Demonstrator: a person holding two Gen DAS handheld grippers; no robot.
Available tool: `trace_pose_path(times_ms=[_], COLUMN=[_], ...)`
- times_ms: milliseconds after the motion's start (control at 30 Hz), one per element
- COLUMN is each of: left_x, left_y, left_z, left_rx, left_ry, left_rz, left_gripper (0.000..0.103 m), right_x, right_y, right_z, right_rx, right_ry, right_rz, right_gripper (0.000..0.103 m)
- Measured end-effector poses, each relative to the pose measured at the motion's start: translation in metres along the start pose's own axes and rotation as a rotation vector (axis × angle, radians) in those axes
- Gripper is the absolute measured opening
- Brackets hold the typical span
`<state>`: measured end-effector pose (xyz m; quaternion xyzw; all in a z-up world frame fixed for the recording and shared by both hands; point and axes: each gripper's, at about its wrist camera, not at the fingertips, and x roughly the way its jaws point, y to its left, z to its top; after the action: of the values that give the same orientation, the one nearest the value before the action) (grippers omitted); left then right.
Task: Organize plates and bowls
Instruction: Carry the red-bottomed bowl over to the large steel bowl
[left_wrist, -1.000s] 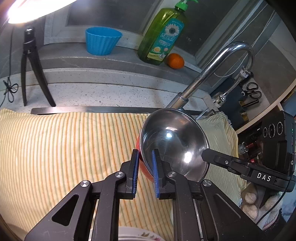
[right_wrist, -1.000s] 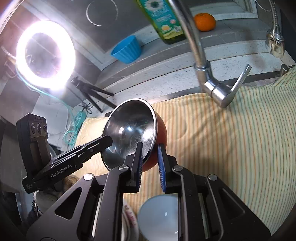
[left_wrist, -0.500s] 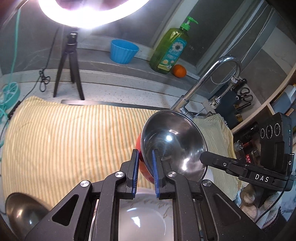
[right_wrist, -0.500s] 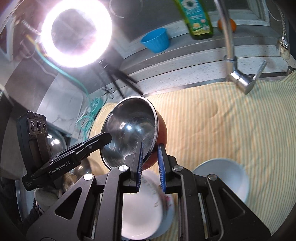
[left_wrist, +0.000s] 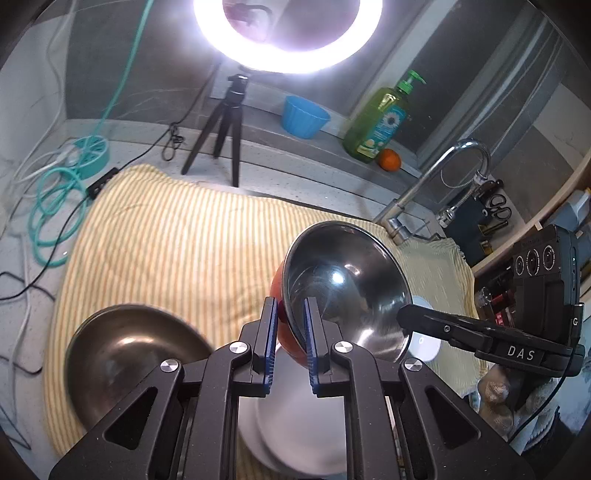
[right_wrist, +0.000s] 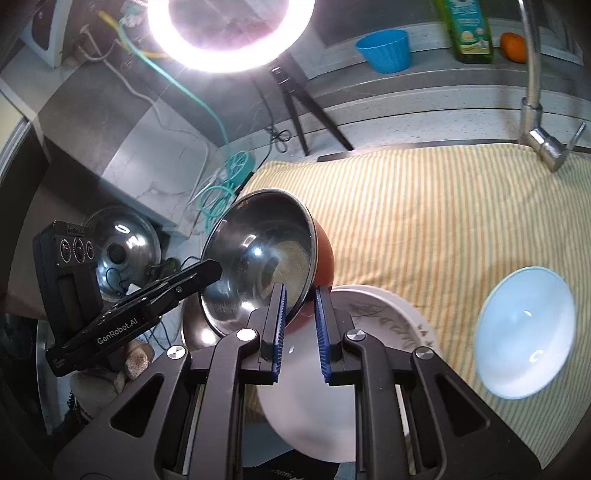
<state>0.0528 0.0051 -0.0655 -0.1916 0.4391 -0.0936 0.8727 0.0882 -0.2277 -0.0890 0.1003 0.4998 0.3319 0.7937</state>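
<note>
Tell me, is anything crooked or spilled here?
Nothing is spilled. One thing is crooked: the red bowl with the shiny inside is tipped steeply on its side in the air, with the left gripper and right gripper each pinching its rim.

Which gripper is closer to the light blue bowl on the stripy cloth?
Right. The right gripper has the light blue bowl just off to its side. The left gripper grips the opposite rim of the steel bowl, farther from it.
</note>
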Motion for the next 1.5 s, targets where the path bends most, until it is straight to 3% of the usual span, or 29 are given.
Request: trace_pose_path(times_ms=[333, 733, 967, 1500], left_x=[-0.036, -0.045, -0.039, -0.028], left_y=[0.043, 0.094, 0.108, 0.119], left_z=[-0.021, -0.051, -0.057, -0.064], left_rx=[-0.088, -0.183, -0.189, -0.196], left_ry=[-0.039, -0.006, 0.019, 0.062], left_rz=[0.061, 0.145, 0.174, 0.188], left_gripper=[0.012, 0.012, 0.012, 0.012], right_x=[0.036, 0.101, 0.128, 0.147], right_y=[0.051, 0.092, 0.100, 0.102], right_z=[-0.009, -0.022, -0.027, -0.034], right_rx=[-0.095, -0.206, -0.244, -0.279], right_ry=[0.069, 0.185, 0.234, 0.281], right_rz=[0.045, 0.025, -0.012, -0.065], right_gripper=[0.016, 0.016, 0.016, 0.018])
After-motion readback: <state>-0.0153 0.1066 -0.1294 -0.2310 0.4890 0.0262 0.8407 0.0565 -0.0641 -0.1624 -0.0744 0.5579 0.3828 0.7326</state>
